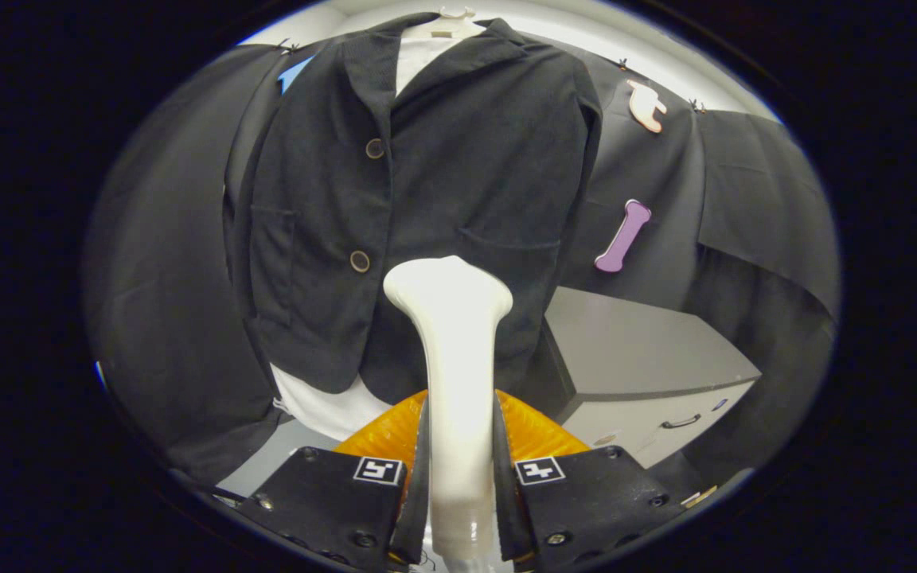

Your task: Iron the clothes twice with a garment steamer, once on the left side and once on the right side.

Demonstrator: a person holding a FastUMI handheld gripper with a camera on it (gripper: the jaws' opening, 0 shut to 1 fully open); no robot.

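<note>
tongs (458, 477) clamped tight on garment steamer (454, 358) handle; head at 12 o'clock, aimed at blazer (427, 199) hem, likely so steam reaches the fabric.

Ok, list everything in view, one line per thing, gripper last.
Steamer: one, white, handle between the fingers, head up against the jacket's lower front.
Jacket: one, black, hanging beyond the steamer, two buttons showing.
Shirt: one, white, under the jacket, showing at the collar and the hem.
Orange thing: one, ribbed, just behind the fingers; cannot tell what it is.
Cabinet: one, grey top, pale drawer front with a handle, right of the jacket.
Bone shape: one, purple, on the cloth wall right of the jacket.
Pale shape: one, pinkish, on the wall above the bone shape.
Gripper: one, fingers shut on the steamer handle.
</note>
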